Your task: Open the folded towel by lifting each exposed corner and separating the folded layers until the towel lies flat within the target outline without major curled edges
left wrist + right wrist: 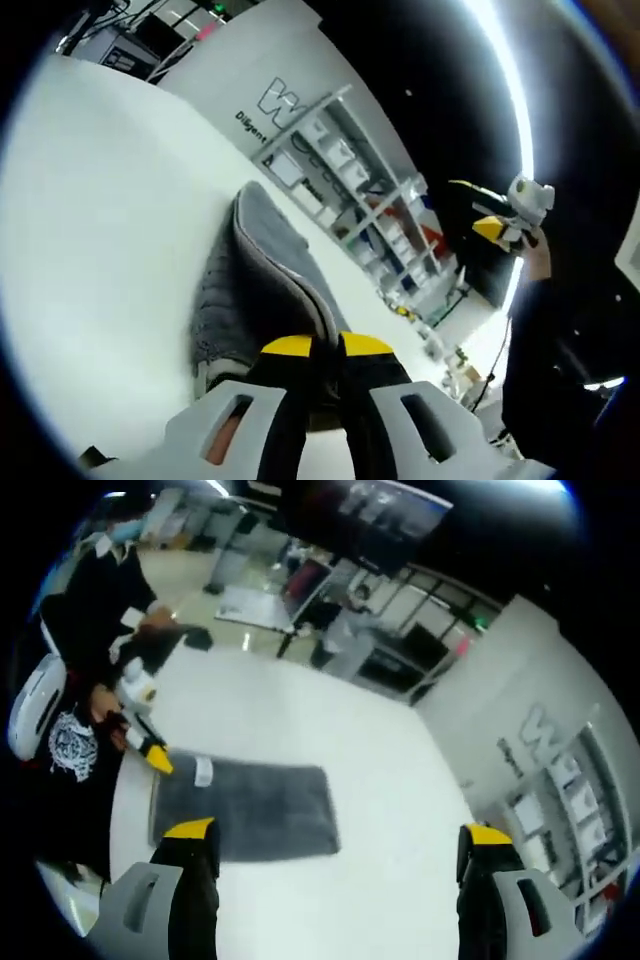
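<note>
white table (330, 730), left claw (326, 347) pinching grey towel (245, 805).

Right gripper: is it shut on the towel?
No. The right gripper stands wide open above the table, with the grey towel lying below it.

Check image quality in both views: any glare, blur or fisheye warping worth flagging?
Left gripper view: a bright ceiling strip blows out into glare; the shelving bows with fisheye; the towel sits close and soft, pinched by the left tongs. Right gripper view: evenly lit white table, mild overall blur, right tongs spread wide; the background is curved.
</note>
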A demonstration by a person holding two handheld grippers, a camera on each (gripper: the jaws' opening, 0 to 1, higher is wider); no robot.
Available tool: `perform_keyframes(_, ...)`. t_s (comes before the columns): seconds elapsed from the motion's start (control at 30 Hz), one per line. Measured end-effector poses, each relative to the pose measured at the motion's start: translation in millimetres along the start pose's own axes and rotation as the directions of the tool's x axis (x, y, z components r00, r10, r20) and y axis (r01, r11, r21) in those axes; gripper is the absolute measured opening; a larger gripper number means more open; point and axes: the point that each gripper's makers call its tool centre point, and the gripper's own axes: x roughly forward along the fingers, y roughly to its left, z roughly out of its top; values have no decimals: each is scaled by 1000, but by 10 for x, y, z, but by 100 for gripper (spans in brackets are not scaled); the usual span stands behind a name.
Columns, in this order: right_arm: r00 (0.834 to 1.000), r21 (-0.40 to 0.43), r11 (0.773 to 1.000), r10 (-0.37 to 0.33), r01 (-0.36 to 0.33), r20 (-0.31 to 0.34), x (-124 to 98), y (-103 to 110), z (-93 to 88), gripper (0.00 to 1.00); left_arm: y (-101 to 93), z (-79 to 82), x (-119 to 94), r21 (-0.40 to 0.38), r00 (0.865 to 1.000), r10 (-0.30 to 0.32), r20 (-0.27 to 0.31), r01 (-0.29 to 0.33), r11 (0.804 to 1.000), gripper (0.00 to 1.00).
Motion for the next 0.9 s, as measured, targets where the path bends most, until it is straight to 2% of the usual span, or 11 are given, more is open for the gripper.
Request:
perform_keyframes(0.17, 996, -30, 996, 77, -79, -52, 32, -53, 23, 100, -15, -3, 3, -2, 1000, -10, -3, 10, 1000, 7)
perform_keyframes(0.23, 994, -54, 995, 82, -85, -69, 95, -95, 12, 100, -45, -29, 12, -9, 999, -28, -18, 27, 1000, 7)
perform_keyframes(0.53, 986, -26, 993, 110, -114, -129, 343, -265, -29, 99, -72, -60, 8, 3, 998, -48, -40, 48, 999, 8)
perform_keyframes(0.9, 974, -23, 992, 115, -122, -198, 660, -444, 57, 99, -83, -47, 15, 10, 997, -58, -47, 59, 998, 9)
